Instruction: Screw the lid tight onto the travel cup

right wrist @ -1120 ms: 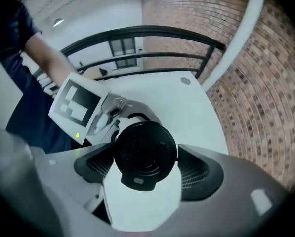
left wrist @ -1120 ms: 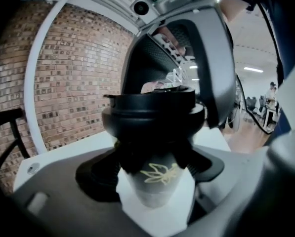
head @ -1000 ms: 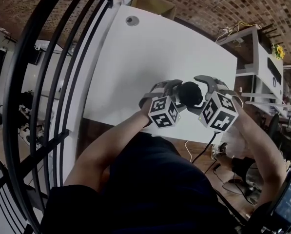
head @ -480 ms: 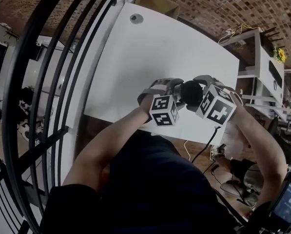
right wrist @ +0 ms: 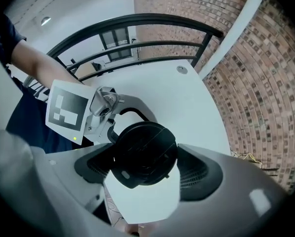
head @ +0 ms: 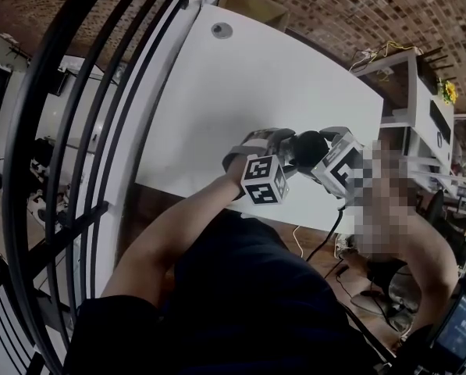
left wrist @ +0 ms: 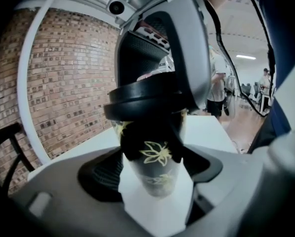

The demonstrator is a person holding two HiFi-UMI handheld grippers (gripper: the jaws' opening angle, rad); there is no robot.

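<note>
Within left hand-held gripper: travel cup

The travel cup is standing roughly upright, tapering toward its base. It is wearing a black band printed with a pale yellow flower outline, and more yellow pattern is showing just under its rim. The lid, black and round with a thick outer edge, is sitting on top of the cup and covering its mouth. Both are sitting over the white tabletop, close to its near edge.
</note>
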